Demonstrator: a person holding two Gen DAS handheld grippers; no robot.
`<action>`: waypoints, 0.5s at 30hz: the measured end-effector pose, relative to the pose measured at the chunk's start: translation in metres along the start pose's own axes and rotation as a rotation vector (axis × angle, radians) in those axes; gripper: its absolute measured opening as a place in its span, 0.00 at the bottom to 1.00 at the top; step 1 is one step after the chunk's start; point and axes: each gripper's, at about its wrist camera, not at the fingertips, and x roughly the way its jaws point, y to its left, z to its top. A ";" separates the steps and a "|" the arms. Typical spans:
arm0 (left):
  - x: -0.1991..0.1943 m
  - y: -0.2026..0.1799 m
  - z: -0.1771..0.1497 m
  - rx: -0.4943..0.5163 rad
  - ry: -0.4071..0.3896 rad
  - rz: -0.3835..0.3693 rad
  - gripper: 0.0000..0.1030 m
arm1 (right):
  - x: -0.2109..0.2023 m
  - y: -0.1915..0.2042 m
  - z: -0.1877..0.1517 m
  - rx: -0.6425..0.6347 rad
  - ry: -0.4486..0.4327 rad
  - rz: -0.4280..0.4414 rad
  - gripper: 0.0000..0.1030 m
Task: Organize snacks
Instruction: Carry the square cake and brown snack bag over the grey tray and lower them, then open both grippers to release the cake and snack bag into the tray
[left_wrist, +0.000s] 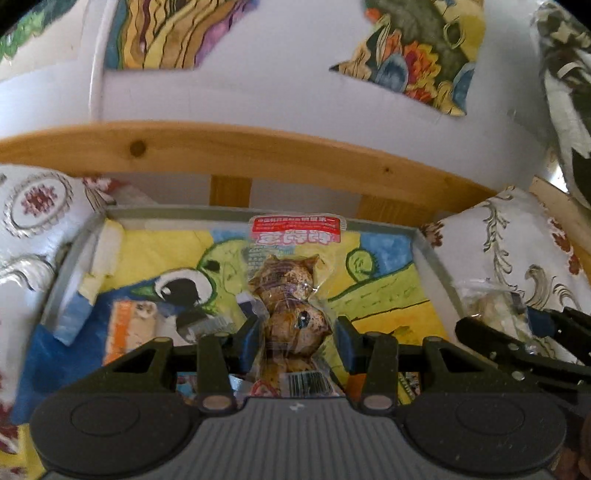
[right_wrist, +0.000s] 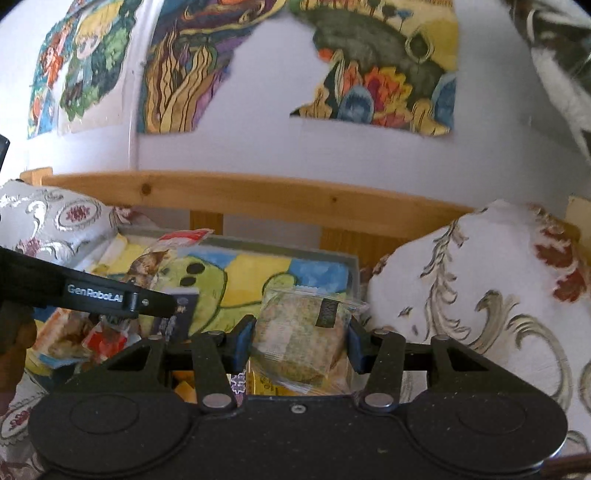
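My left gripper (left_wrist: 297, 338) is shut on a clear packet of brown speckled eggs (left_wrist: 291, 295) with a red label at its far end, held over a grey tray (left_wrist: 74, 258) lined with a cartoon picture. In the right wrist view my right gripper (right_wrist: 299, 339) is shut on a clear-wrapped green-speckled cake (right_wrist: 303, 338), held above the tray's right side (right_wrist: 352, 262). The egg packet (right_wrist: 155, 262) and the left gripper's arm (right_wrist: 92, 291) show at the left of that view. The right gripper (left_wrist: 535, 325) with its wrapped cake shows at the right edge of the left wrist view.
Several other snack packets lie in the tray, among them an orange one (left_wrist: 129, 325) and a dark one (right_wrist: 181, 310). Patterned white cushions (right_wrist: 480, 288) flank the tray on both sides. A wooden rail (left_wrist: 258, 147) and a white wall with pictures stand behind.
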 end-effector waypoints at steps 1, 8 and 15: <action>0.004 -0.001 -0.001 0.004 0.007 -0.001 0.46 | 0.004 0.001 -0.001 -0.005 0.008 0.004 0.50; 0.014 -0.005 -0.003 0.023 0.006 -0.007 0.46 | 0.016 0.006 -0.010 -0.028 0.038 0.011 0.51; 0.020 -0.003 -0.003 0.016 0.037 0.003 0.49 | 0.021 0.009 -0.013 -0.026 0.054 0.011 0.53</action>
